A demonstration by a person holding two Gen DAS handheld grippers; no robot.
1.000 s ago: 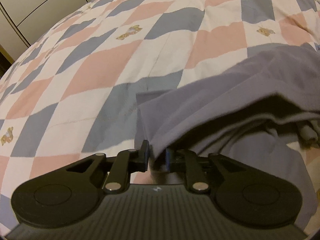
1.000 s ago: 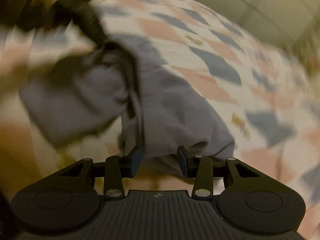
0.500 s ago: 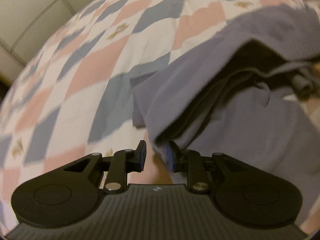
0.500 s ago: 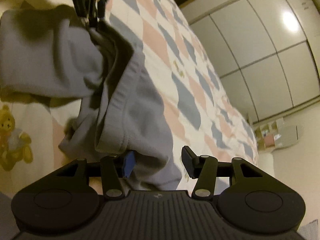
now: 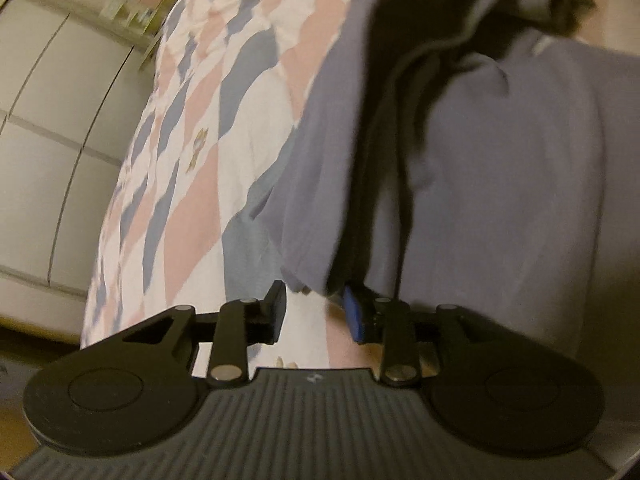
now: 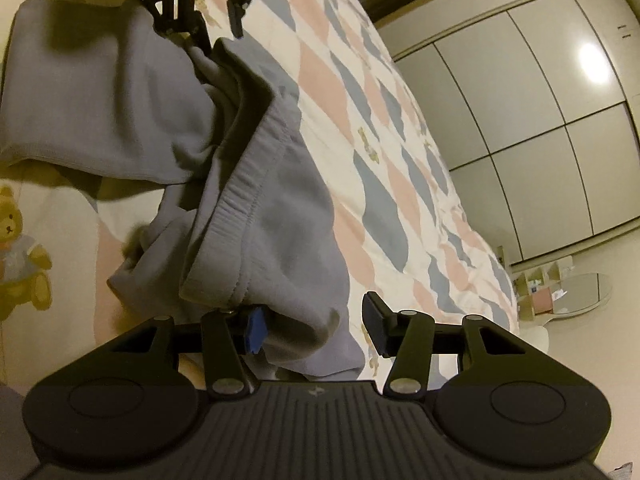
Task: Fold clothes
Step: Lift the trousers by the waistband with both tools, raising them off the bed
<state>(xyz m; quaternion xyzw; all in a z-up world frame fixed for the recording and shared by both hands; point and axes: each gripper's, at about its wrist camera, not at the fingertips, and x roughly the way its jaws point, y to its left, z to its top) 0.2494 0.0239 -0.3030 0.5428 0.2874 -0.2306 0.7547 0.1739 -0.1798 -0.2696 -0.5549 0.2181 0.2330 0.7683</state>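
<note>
Sweatpants (image 6: 280, 216) in grey-lilac are lying bunched on the checked quilt (image 6: 400, 184), doubled over themselves with the ribbed waistband (image 6: 228, 240) showing at the near end. In the left wrist view the same cloth (image 5: 500, 180) is filling the right half of the frame, a dark gap running between its layers. The left gripper (image 5: 314, 312) is sitting with its jaws parted at the near edge of the cloth, gripping nothing; it is also showing at the far end in the right wrist view (image 6: 218, 20), jaws apart. The right gripper (image 6: 316, 328) is likewise spread wide, loose cloth lying between its fingers but not pinched. By my reading, one fold is down and both ends are being let go. The stack is looking loose and uneven, so smoothing and at least one more fold are probably remaining.
</note>
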